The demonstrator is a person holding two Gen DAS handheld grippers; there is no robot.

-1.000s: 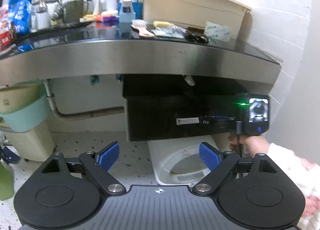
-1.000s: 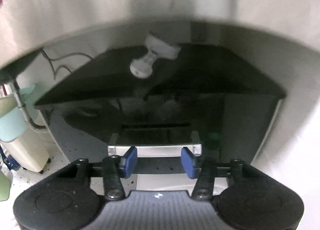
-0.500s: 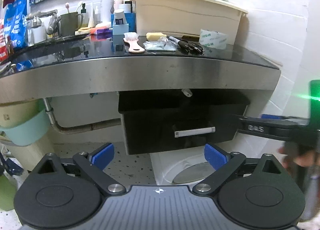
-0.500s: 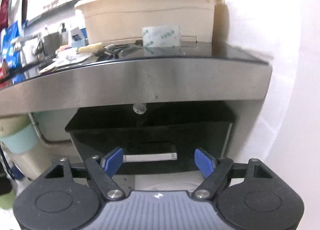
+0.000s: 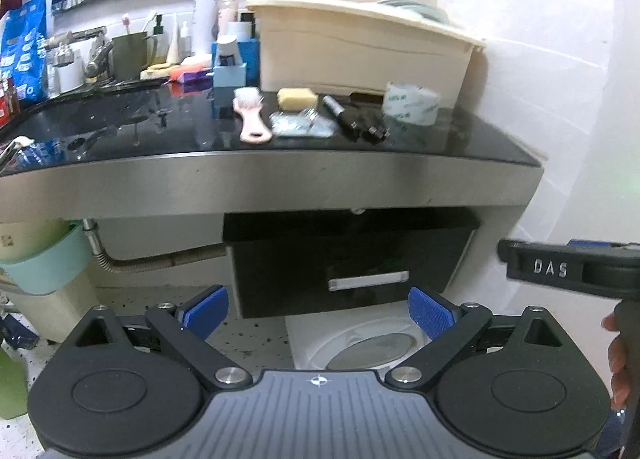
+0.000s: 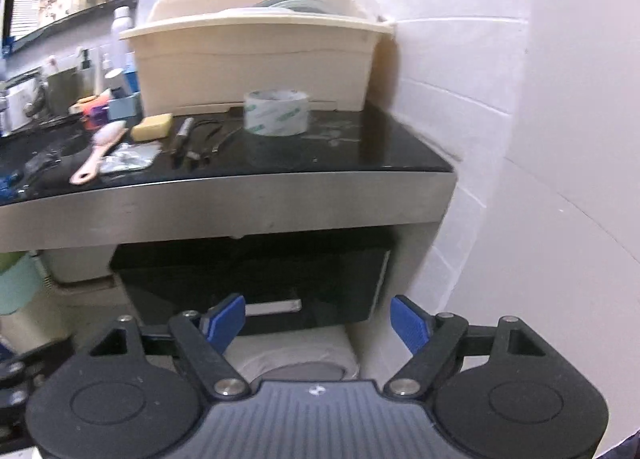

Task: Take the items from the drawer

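Observation:
A black drawer (image 5: 352, 255) (image 6: 256, 279) with a silver handle (image 5: 368, 281) (image 6: 276, 306) hangs under the steel-edged counter, and its front looks pushed in. My left gripper (image 5: 320, 309) stands open in front of and below it, with nothing between the blue pads. My right gripper (image 6: 318, 321) is open too and empty, back from the handle. One of its black fingers (image 5: 552, 269) shows at the right edge of the left wrist view. On the black countertop lie a tape roll (image 5: 410, 103) (image 6: 276, 113), a pink brush (image 5: 250, 115), a yellow block (image 5: 297, 98), a foil packet (image 5: 300, 125) and dark tools (image 5: 360, 121).
A cream bin (image 5: 360, 51) stands at the back of the counter, with bottles and a tap to its left. Below the drawer sits a white lidded container (image 5: 372, 347). A teal basin (image 5: 48, 263) hangs at the left. A white tiled wall (image 6: 460, 99) closes the right side.
My right gripper has let go of the drawer handle, drawn back and risen, with its jaws spread wider. The left gripper rose a little and opened slightly, so the countertop shows more fully.

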